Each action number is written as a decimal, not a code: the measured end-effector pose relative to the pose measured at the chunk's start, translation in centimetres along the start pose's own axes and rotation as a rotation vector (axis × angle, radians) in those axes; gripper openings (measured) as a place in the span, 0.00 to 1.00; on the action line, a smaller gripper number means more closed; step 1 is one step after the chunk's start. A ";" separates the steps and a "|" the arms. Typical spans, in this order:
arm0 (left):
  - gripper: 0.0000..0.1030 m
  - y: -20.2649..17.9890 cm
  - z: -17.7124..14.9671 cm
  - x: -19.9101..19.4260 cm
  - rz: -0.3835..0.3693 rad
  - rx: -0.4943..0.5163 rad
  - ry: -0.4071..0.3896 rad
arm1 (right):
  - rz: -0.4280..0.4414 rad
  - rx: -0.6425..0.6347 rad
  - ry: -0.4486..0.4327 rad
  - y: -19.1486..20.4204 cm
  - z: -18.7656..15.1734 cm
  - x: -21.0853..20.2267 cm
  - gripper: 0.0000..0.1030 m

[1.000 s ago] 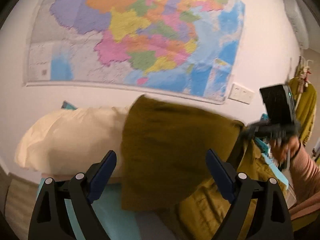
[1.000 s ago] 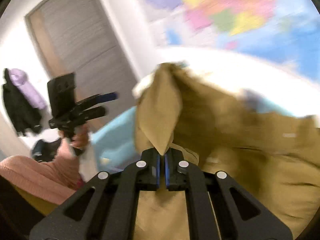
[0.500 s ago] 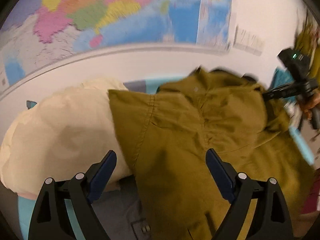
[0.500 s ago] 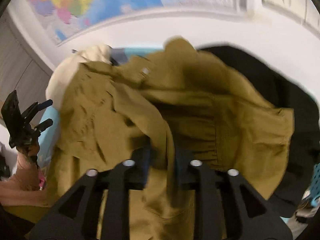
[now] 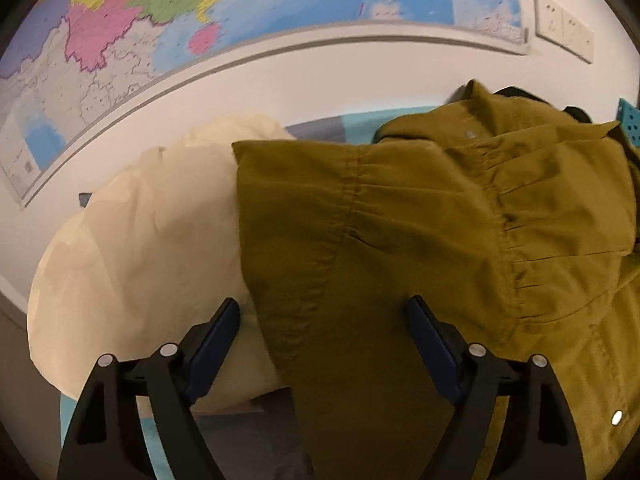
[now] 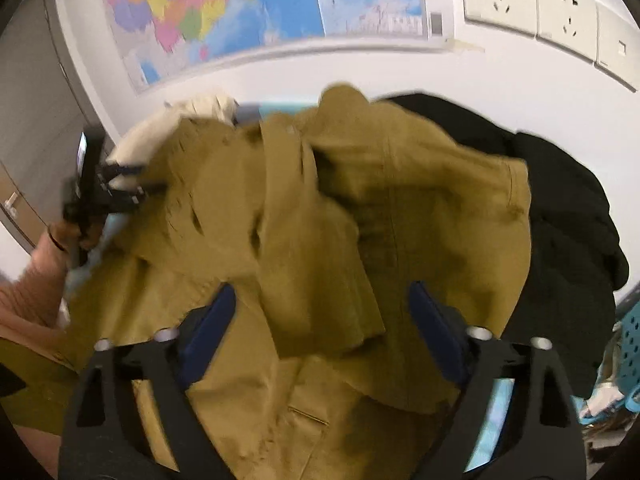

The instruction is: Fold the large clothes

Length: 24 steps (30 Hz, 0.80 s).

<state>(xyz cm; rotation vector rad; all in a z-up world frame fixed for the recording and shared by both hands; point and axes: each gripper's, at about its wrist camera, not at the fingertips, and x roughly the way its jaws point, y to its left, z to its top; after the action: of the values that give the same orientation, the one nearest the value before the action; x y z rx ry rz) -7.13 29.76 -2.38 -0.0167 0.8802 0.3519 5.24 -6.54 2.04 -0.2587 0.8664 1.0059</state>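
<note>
1. Lying crumpled across a light blue bed surface point(image 5: 352, 122), the olive-green cotton jacket with gathered seams point(image 5: 440, 240) spreads from the middle of the left wrist view to its right edge, one cuff end draped onto a large cream fabric pillow point(image 5: 140, 248).
2. The left gripper point(image 5: 324, 332) has its blue-padded tongs wide apart, hovering over the jacket's sleeve and the pillow's edge, gripping nothing.
3. The right gripper point(image 6: 320, 320) likewise has its tongs spread apart, with a folded flap of the jacket point(image 6: 320, 260) lying between them and not pinched.
4. From the right wrist view, the left gripper point(image 6: 132, 192) appears at the far left, held by a hand point(image 6: 60, 240) with a pink sleeve, near the jacket's edge; this view is blurred.
5. A black garment point(image 6: 568, 232) is heaped just beside the jacket on its right, against the wall.
6. On the white wall point(image 5: 320, 80) behind the bed hangs a colourful paper map point(image 5: 280, 12), with white wall sockets point(image 6: 520, 0) to its right.
7. A grey door point(image 6: 32, 120) stands at the left of the right wrist view, and a perforated teal plastic basket point(image 6: 632, 344) sits at the right edge.
</note>
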 end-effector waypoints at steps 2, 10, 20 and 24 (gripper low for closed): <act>0.79 0.0 0.1 0.2 0.011 -0.005 0.000 | 0.093 0.070 0.035 -0.9 0.3 0.4 0.02; 0.77 0.2 0.0 -0.2 0.043 -0.032 0.007 | 0.137 0.279 -0.124 -7.4 3.2 -4.5 0.02; 0.83 0.9 -1.3 -2.5 0.003 -0.080 0.030 | 0.052 0.393 -0.052 -10.5 0.3 0.7 0.08; 0.84 1.8 -2.7 -3.9 -0.074 -0.122 0.022 | 0.002 0.322 -0.114 -9.4 0.7 -0.5 0.06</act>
<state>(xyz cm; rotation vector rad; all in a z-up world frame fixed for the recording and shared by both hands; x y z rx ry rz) -12.02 29.88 -0.93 -0.1654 0.8768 0.3367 13.22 -11.55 1.08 0.0723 0.9097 0.8597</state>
